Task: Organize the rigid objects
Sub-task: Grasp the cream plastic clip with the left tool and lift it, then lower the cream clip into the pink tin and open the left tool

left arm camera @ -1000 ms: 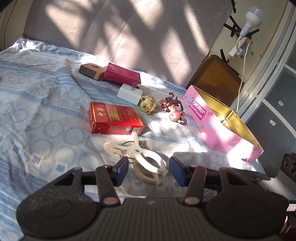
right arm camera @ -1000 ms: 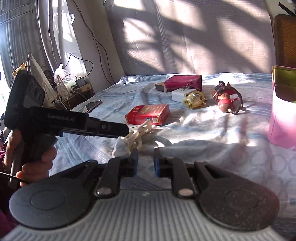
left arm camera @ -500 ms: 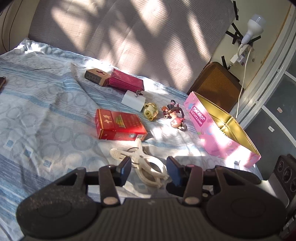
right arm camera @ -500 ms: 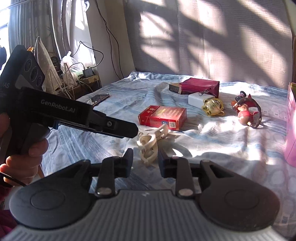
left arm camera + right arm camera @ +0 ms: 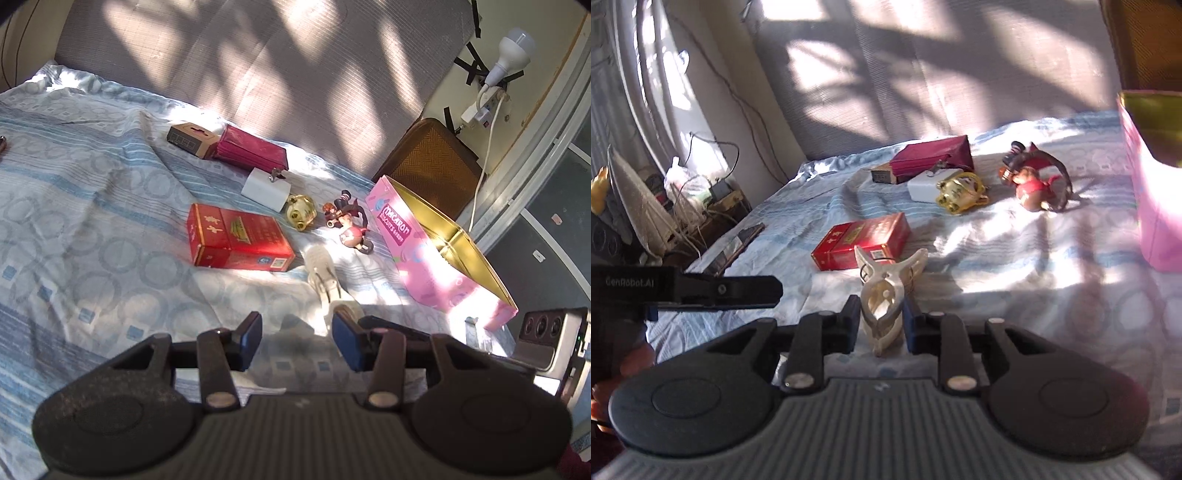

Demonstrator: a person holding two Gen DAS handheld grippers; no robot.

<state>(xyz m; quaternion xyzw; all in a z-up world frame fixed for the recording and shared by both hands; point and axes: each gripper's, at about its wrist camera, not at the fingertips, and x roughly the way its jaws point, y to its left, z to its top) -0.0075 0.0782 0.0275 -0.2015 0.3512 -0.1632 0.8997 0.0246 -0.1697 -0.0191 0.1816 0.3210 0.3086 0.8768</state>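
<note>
On bedsheet [image 5: 92, 221]: two figurines [image 5: 347, 225], one clip [image 5: 886, 295].

A bed [image 5: 92, 206] fills most of the room in view, covered with a pale sheet [image 5: 1034, 258] patterned in blue stripes and circles. At its far side stands a grey ribbed padded headboard [image 5: 295, 74], dappled with patches of sunlight and slanting shadows. To the right, a brown woven-textured chair back [image 5: 432, 162] leans by a cream wall [image 5: 546, 74], where a white bulb [image 5: 515, 48] plugs into a power strip [image 5: 487, 107] fixed with black tape, its white cable [image 5: 484, 177] trailing down. A pale frame [image 5: 546, 162] edges dark panels at far right. On the left, curtains [image 5: 653, 92] hang at a bright window, above a cluttered side stand [image 5: 683, 206] of wires and bags.
</note>
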